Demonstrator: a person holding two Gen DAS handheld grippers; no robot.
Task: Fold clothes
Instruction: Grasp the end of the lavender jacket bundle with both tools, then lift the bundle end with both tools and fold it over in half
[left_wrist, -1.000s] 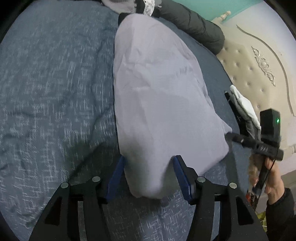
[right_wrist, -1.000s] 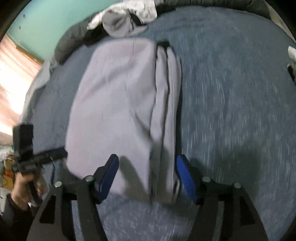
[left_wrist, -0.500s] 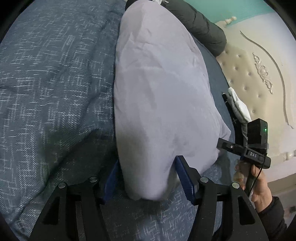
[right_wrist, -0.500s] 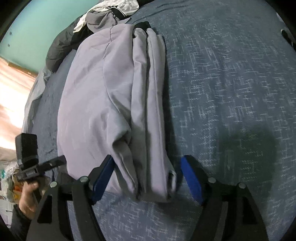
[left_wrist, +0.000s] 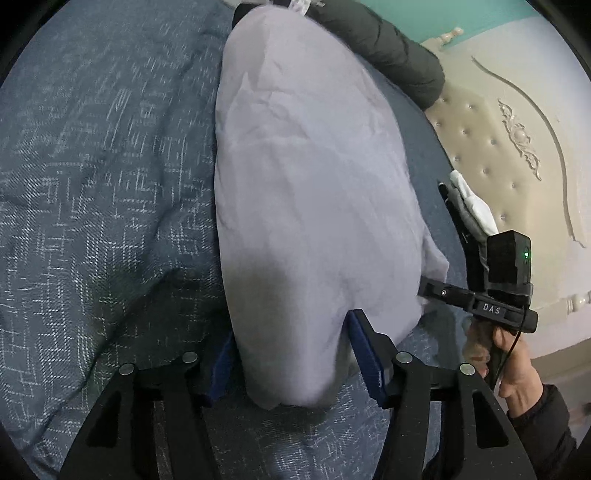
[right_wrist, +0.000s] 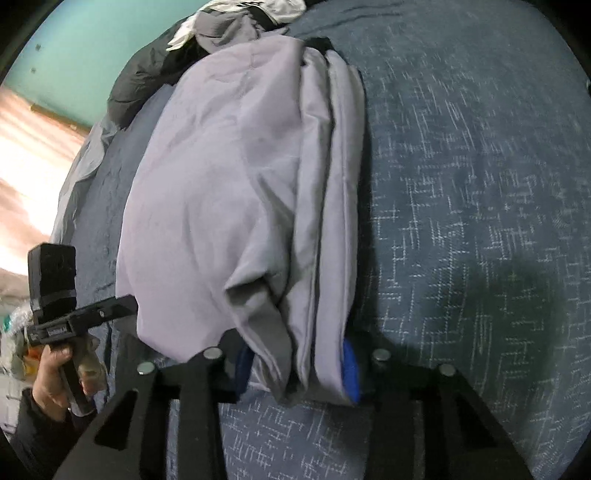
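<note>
— Where's the garment?

— The lavender garment (left_wrist: 314, 192) lies lengthwise on the blue bedspread (left_wrist: 103, 177), partly folded, its near end between both tools.

— The left tool (left_wrist: 295, 365)?

— Its blue pads straddle the garment's near corner; whether they pinch it, I cannot tell.

— And the right tool (right_wrist: 295, 369)?

— Closed in on the bunched, layered edge; cloth drapes over its pads. Beyond lie a dark jacket (left_wrist: 388, 55) and a cream headboard (left_wrist: 517, 147).

garment (right_wrist: 229, 192) hiding right gripper (right_wrist: 295, 369) pads
</note>
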